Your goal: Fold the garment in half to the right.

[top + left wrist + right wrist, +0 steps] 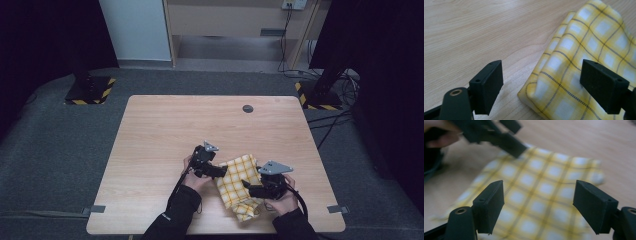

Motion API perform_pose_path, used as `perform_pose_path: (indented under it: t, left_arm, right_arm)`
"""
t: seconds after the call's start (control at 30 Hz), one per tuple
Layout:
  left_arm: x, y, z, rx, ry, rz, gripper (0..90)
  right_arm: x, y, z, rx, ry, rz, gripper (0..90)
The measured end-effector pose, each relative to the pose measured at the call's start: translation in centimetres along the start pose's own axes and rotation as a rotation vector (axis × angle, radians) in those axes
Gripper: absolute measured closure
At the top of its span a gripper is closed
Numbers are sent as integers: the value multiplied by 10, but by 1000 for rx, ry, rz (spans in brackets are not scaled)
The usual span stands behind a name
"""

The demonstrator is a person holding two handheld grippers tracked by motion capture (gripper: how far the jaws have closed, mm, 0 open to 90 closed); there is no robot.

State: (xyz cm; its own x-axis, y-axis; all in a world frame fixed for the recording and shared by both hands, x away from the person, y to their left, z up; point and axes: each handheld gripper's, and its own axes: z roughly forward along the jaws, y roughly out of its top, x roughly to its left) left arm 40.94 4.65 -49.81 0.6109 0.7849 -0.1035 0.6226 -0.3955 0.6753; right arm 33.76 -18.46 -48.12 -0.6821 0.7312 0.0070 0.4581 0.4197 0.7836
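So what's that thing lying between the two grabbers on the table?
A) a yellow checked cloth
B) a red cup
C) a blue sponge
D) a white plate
A: a folded yellow checked cloth lies on the wooden table, with the left gripper at its left edge and the right gripper over its lower part, both with jaws standing apart.

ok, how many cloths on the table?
1: a yellow checked fabric cloth, folded, near the front edge of the light wooden table, between both grippers. Anything tucked inside its folds can't be seen.
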Motion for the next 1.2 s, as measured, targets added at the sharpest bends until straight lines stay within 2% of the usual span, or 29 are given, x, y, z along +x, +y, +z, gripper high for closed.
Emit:
perform_pose_path:
  t: [0.07, 0.2, 0.3, 0.43, 0.57, 0.63, 0.7, 0.73, 0.83, 0.93, 1.0, 1.07, 1.2]
  left_arm:
    - [-1, 0, 4, 13, 24, 13, 165]
    - [4, -1, 8, 23, 21, 0, 155]
    - [5, -1, 9, 16, 53, 26, 175]
    - [8, -1, 11, 14, 37, 9, 178]
    - [11, -1, 10, 16, 21, -4, 171]
    - [11, -1, 5, 16, 6, -19, 174]
    - [13, -2, -5, 2, -10, -31, 175]
    - [14, -2, -8, -4, -16, -36, 175]
    - [18, -6, -16, -21, -22, -48, 175]
    - [22, -10, -15, -8, -2, -50, 175]
    - [24, -12, -9, 14, 23, -48, 171]
    - [26, -13, -5, 21, 17, -58, 160]
    - [29, -15, -3, 19, 22, -53, 151]
  right_arm:
    - [11, -2, 0, 28, 36, -14, 243]
    - [24, -9, 3, 66, 63, -38, 237]
    - [22, -16, 7, 89, 58, -42, 230]
    - [16, -30, 14, 116, 24, -55, 226]
    - [7, -38, 16, 92, 60, -9, 225]
    - [7, -34, 10, 79, 64, -11, 220]
    - [9, -28, -1, 42, 66, -10, 220]
    - [10, -24, -10, 14, 76, -14, 218]
    - [17, -18, -23, -28, 91, -37, 216]
    - [28, -14, -29, -50, 135, -52, 210]
    - [35, -15, -26, -22, 147, -84, 207]
    - [37, -21, -18, 17, 117, -115, 207]
    - [26, -36, -6, 61, 116, -79, 205]
